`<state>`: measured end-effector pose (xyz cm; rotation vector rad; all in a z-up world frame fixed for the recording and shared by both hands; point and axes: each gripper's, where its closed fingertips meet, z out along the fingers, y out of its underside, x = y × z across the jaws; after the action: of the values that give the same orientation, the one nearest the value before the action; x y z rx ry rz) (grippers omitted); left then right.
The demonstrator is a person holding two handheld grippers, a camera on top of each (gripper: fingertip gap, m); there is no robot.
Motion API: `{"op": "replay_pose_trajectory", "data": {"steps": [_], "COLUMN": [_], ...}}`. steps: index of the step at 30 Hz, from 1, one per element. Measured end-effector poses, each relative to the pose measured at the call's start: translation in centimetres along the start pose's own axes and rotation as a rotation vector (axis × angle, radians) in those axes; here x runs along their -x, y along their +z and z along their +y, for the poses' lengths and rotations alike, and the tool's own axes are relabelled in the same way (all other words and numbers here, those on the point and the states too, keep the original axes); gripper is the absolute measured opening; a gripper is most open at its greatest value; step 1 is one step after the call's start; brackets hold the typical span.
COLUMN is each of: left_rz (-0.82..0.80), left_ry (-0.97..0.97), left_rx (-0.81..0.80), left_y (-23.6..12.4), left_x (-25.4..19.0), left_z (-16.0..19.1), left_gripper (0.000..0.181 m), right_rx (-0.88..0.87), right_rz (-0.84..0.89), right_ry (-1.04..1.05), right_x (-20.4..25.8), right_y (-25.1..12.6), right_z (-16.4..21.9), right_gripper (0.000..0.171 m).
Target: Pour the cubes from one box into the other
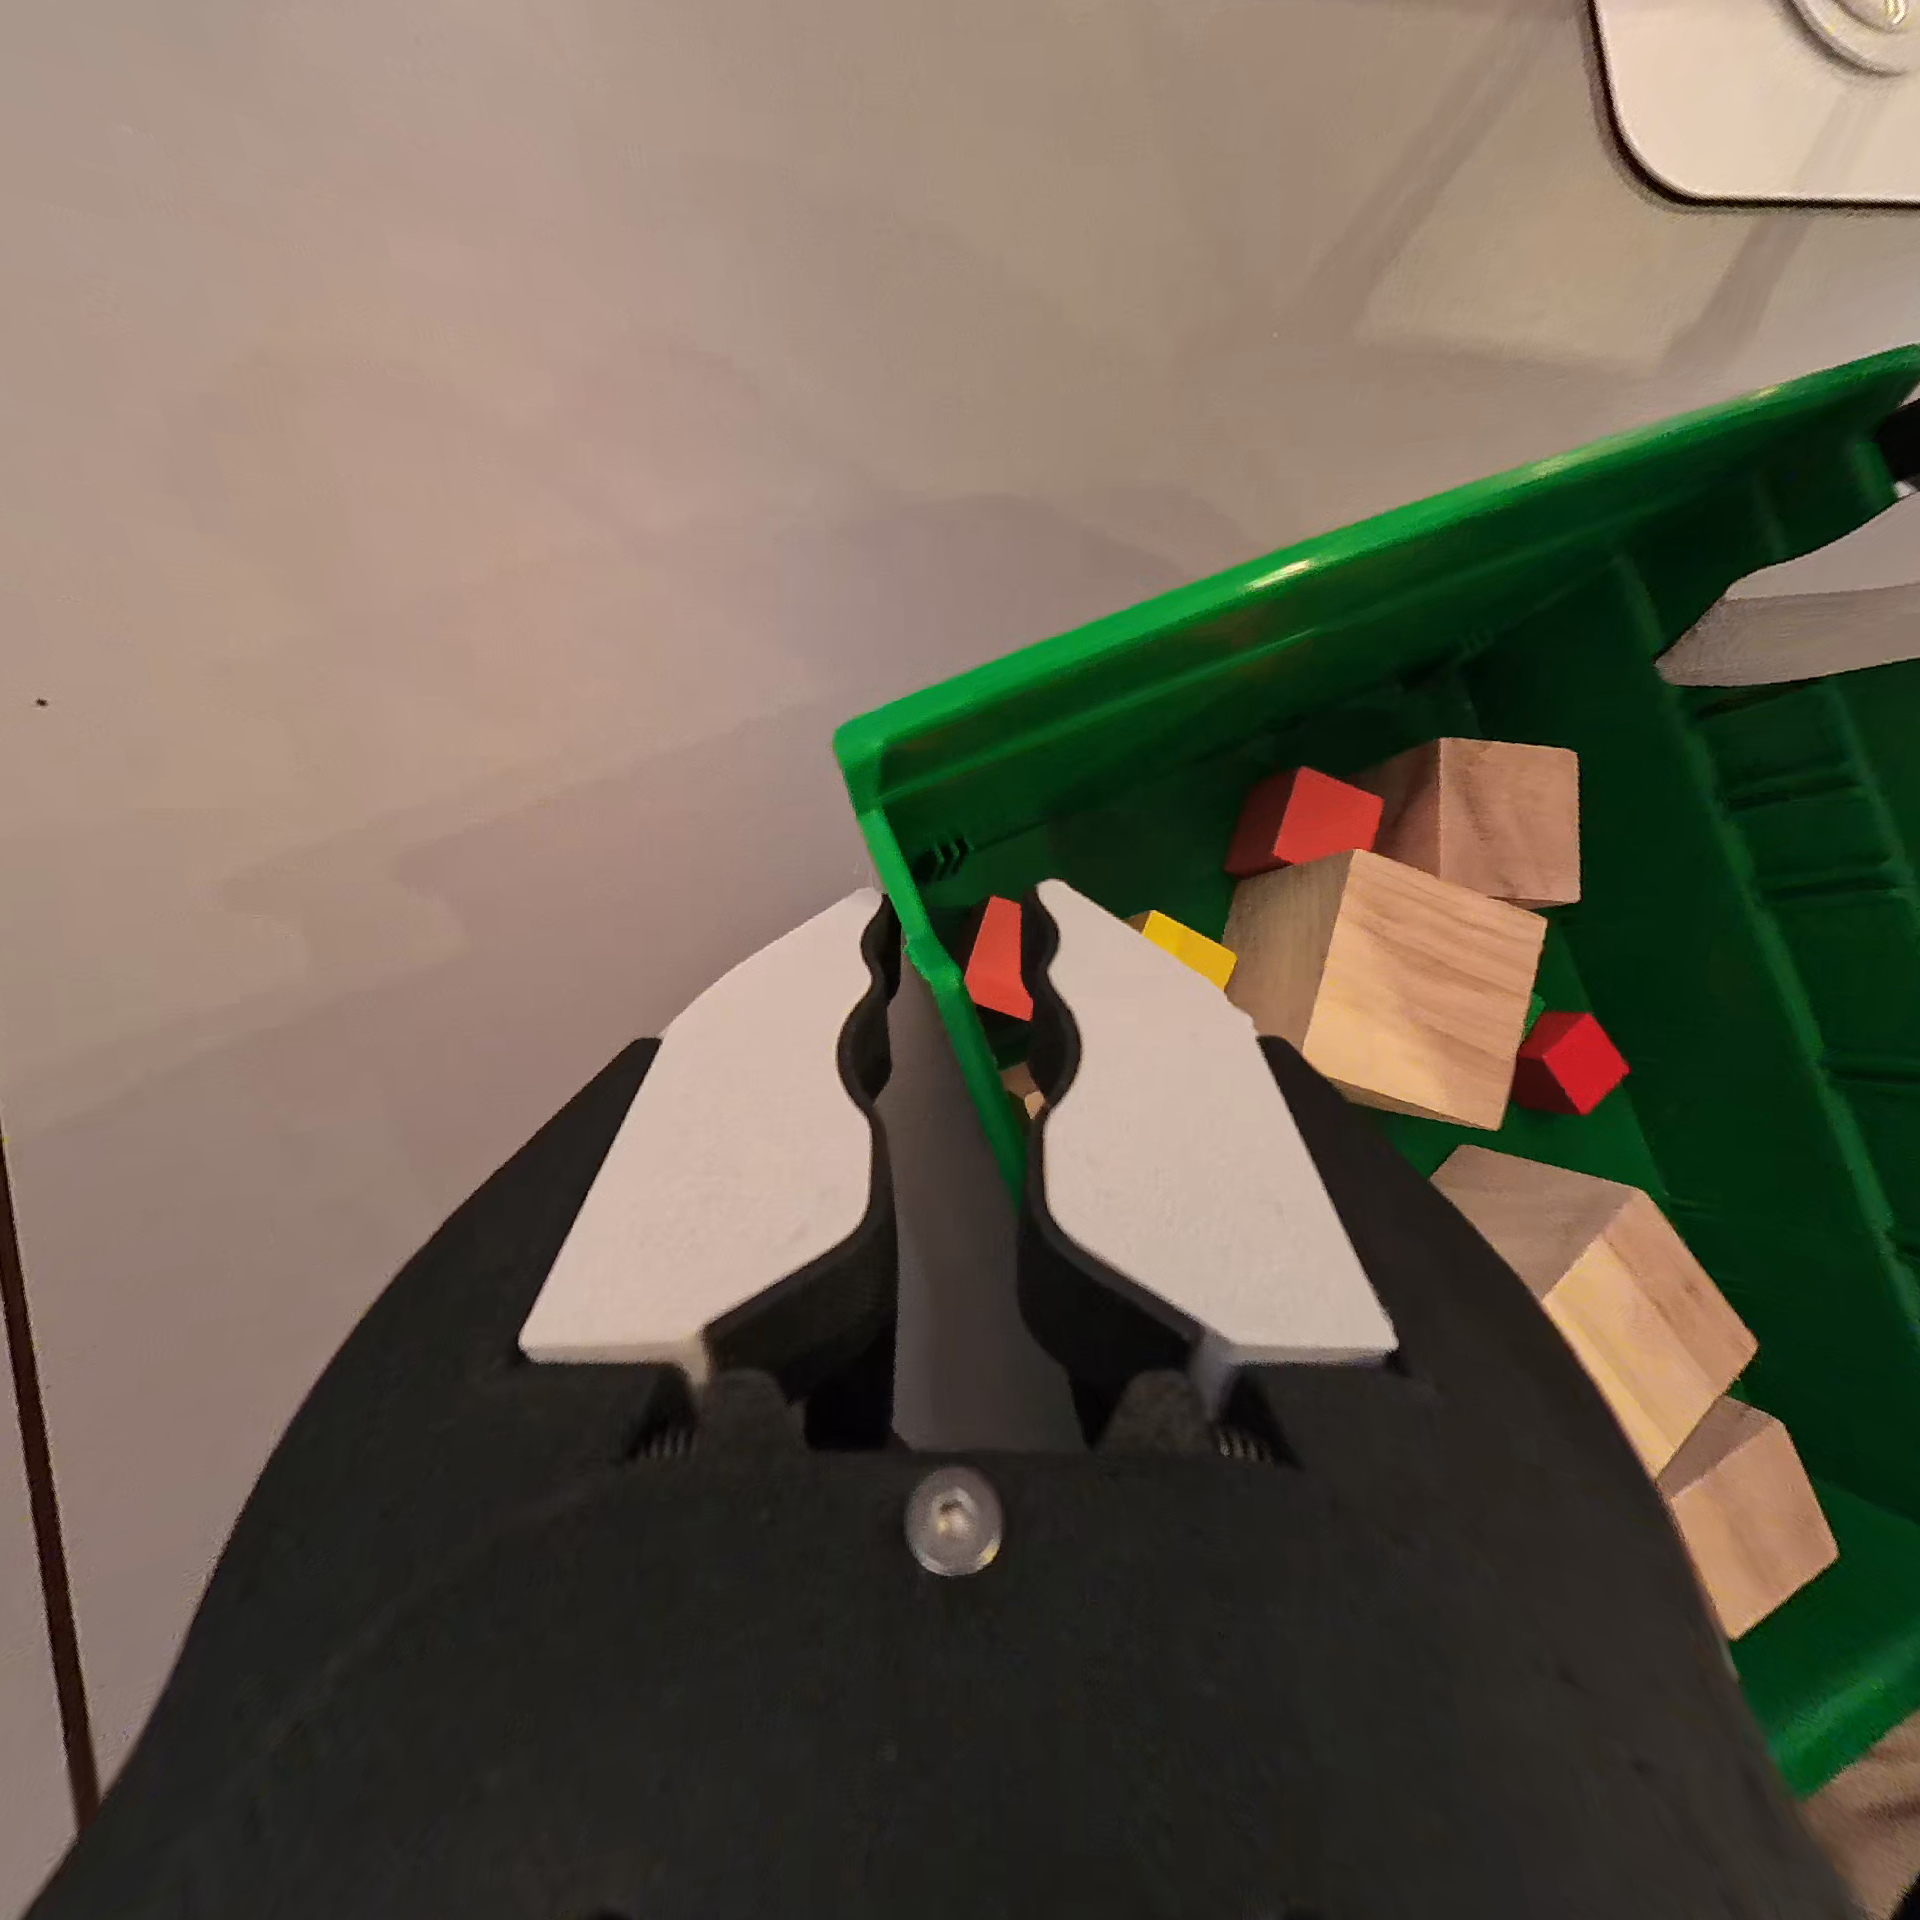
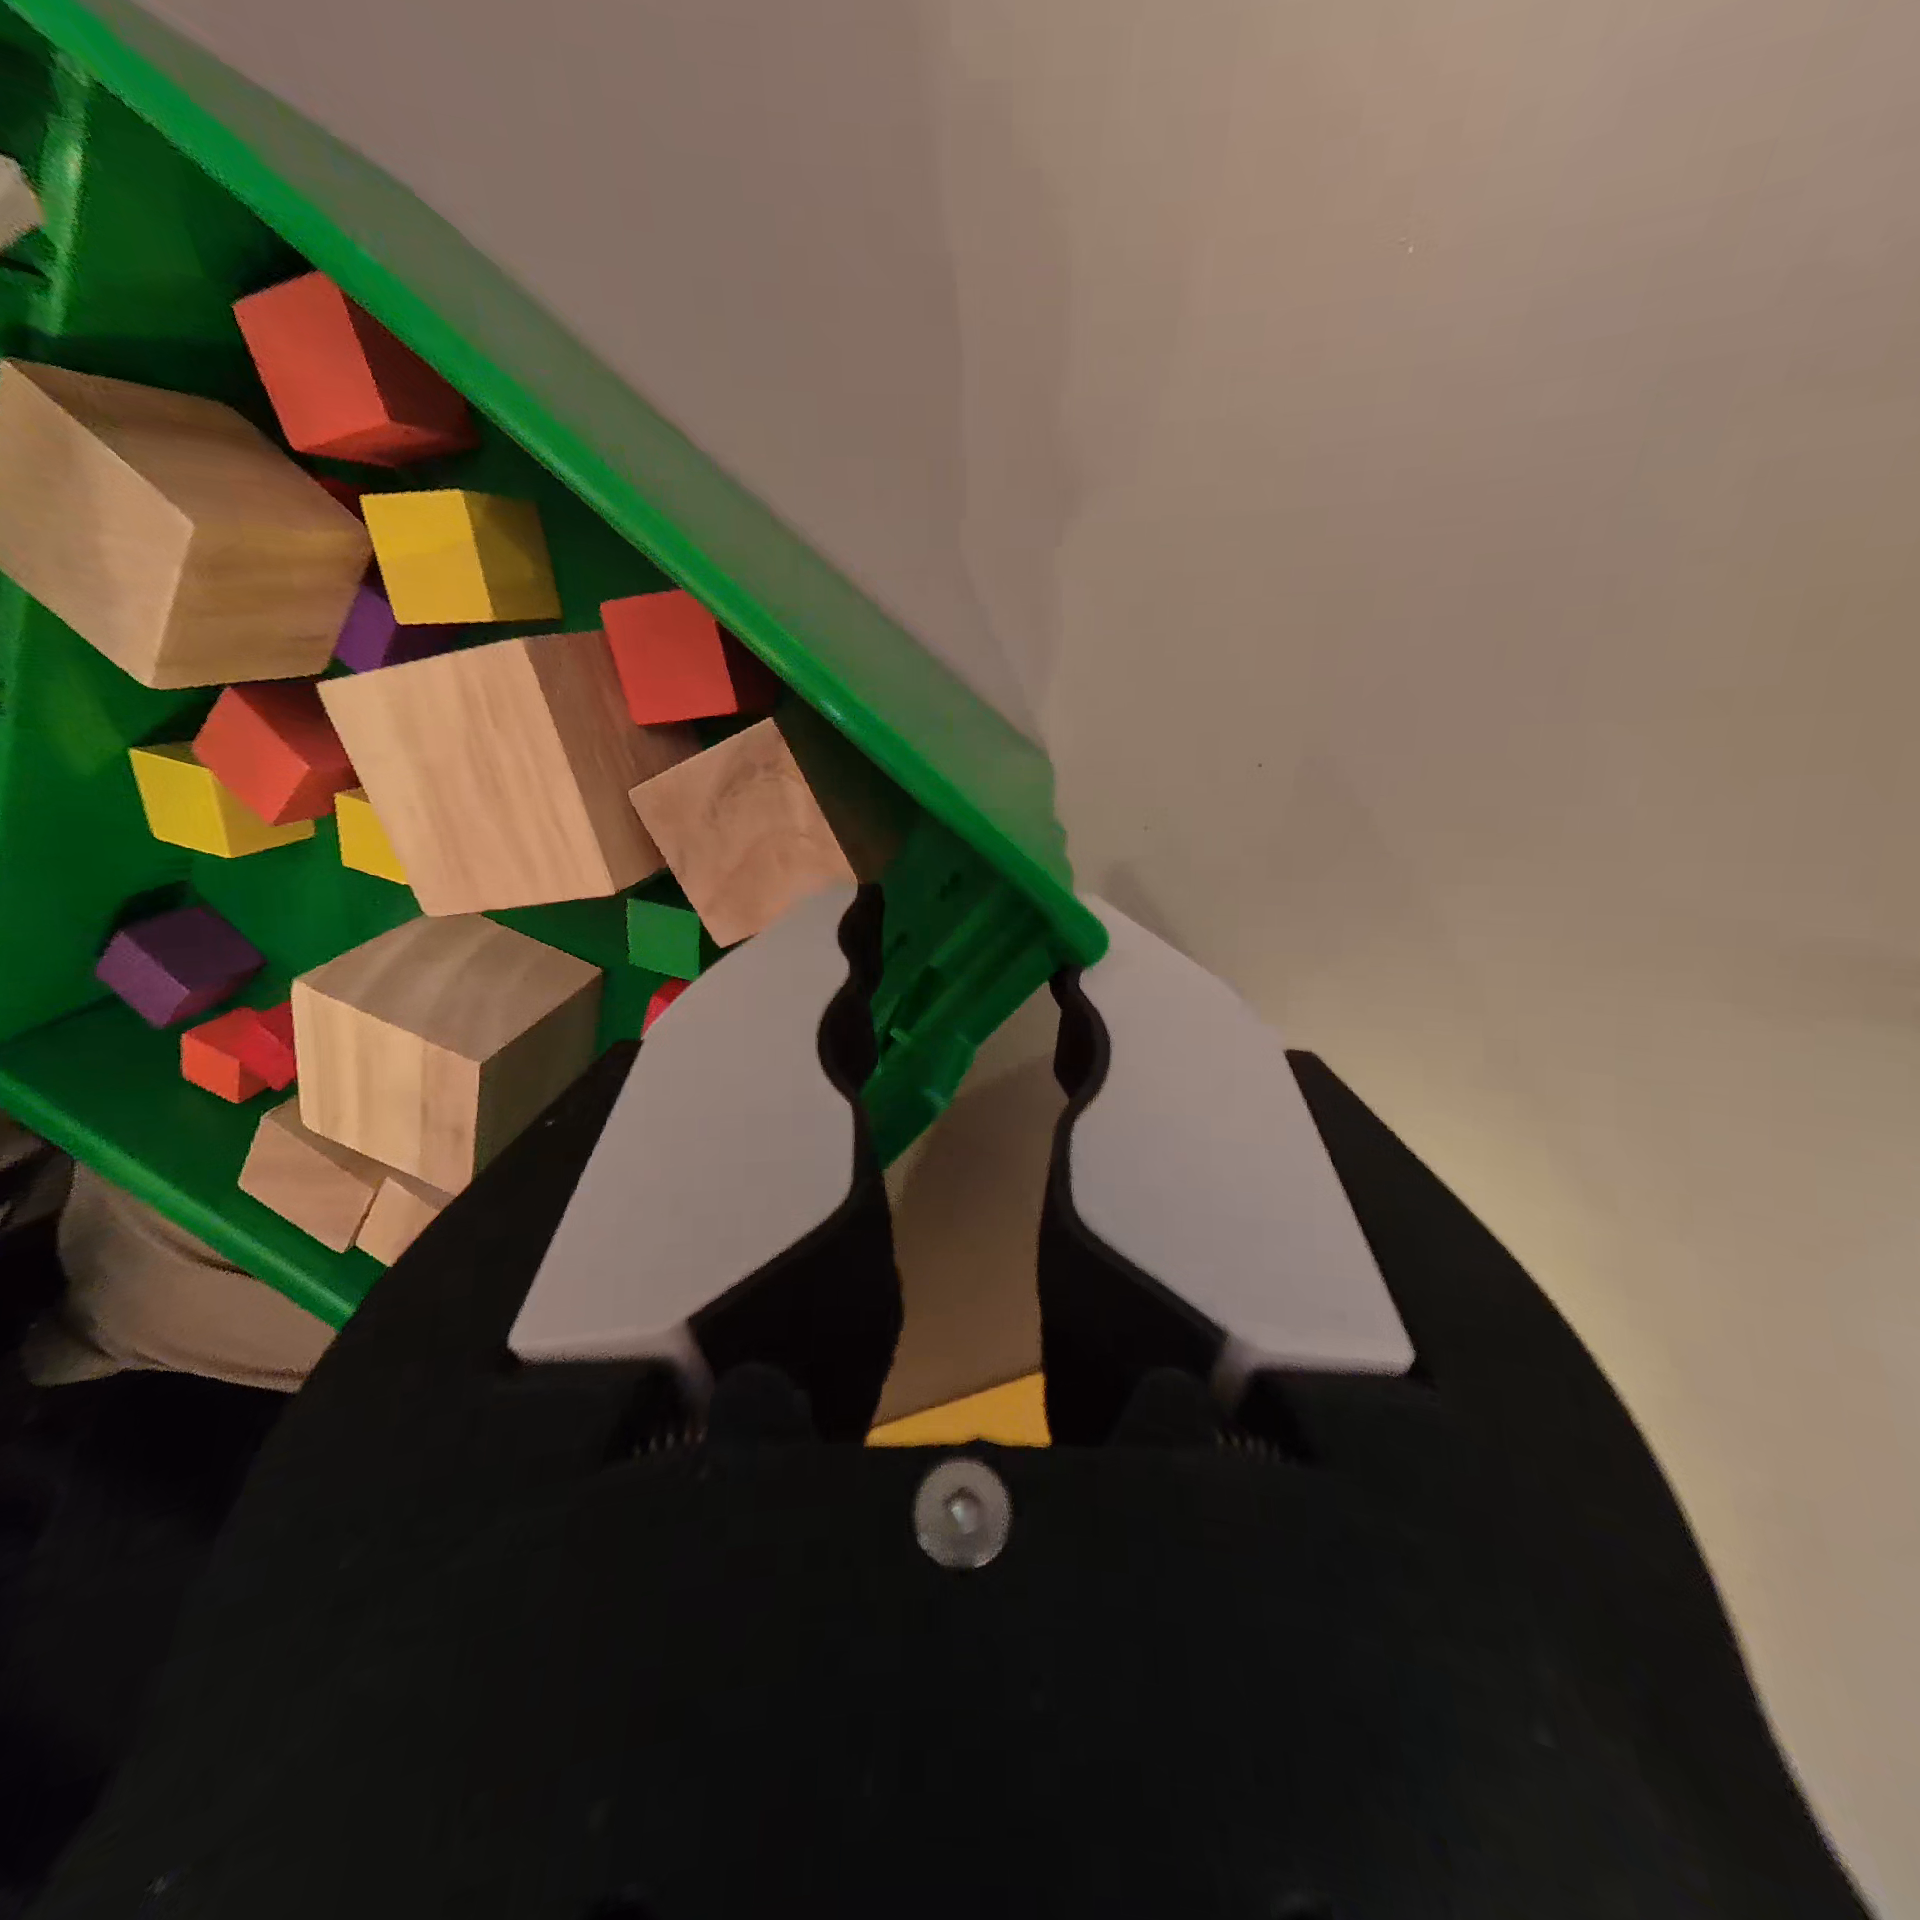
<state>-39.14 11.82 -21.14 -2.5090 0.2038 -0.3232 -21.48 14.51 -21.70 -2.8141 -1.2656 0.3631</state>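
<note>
I hold a green box [image 1: 1351, 603] tilted in the air between both grippers. My left gripper [image 1: 956, 904] is shut on one end wall, one finger inside and one outside. My right gripper [image 2: 971, 914] is shut on the opposite end wall of the green box [image 2: 623, 436]. Several cubes lie loose inside: wooden cubes [image 1: 1382, 987] [image 2: 499, 769], red cubes [image 1: 1304, 821] [image 2: 343, 374], yellow cubes [image 1: 1184, 945] [image 2: 457, 556], purple cubes [image 2: 177, 961] and a small green cube [image 2: 665, 935]. The right gripper's grey finger [image 1: 1787, 623] shows at the box's far end in the left wrist view.
A pale grey-beige surface [image 1: 520, 416] fills the background. A white rounded object [image 1: 1766, 104] sits at the top right. A yellow patch [image 2: 966, 1418] shows through the gap under my right fingers. Beige fabric [image 2: 156, 1299] lies below the box.
</note>
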Motion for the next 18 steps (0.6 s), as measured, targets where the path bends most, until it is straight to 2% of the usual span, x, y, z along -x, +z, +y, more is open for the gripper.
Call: {"op": "replay_pose_trajectory", "data": {"steps": [1,5,10,13,14,18], "left_rz": [-0.001,-0.045,-0.044,-0.031,0.0,-0.006], "left_ry": [-0.003,0.004,0.067,0.116,0.12,0.159], "left_rx": [-0.002,-0.01,0.021,0.089,0.111,0.204], "left_y": [0.0,0.0,0.3,0.6,0.8,2.2], "left_x": [0.0,0.4,-0.1,0.1,-0.3,0.4], "left_z": [0.0,-0.1,-0.3,-0.2,-0.2,0.0], "left_gripper": [0.02,0.015,0.018,0.033,0.028,0.032], "right_rx": [0.015,0.035,0.082,0.097,0.108,0.141], "right_rz": [0.007,-0.001,0.016,0.0,0.01,0.087], "right_ry": [-0.005,-0.011,-0.043,-0.033,-0.038,-0.067], "right_x": [-0.1,-0.7,-0.8,-0.7,-0.7,-1.0], "right_y": [0.0,-0.3,-0.5,-0.5,-0.5,-0.4], "right_z": [0.1,0.2,1.0,1.0,1.0,0.4], "right_gripper": [0.024,0.007,0.008,0.008,0.008,0.012]}}
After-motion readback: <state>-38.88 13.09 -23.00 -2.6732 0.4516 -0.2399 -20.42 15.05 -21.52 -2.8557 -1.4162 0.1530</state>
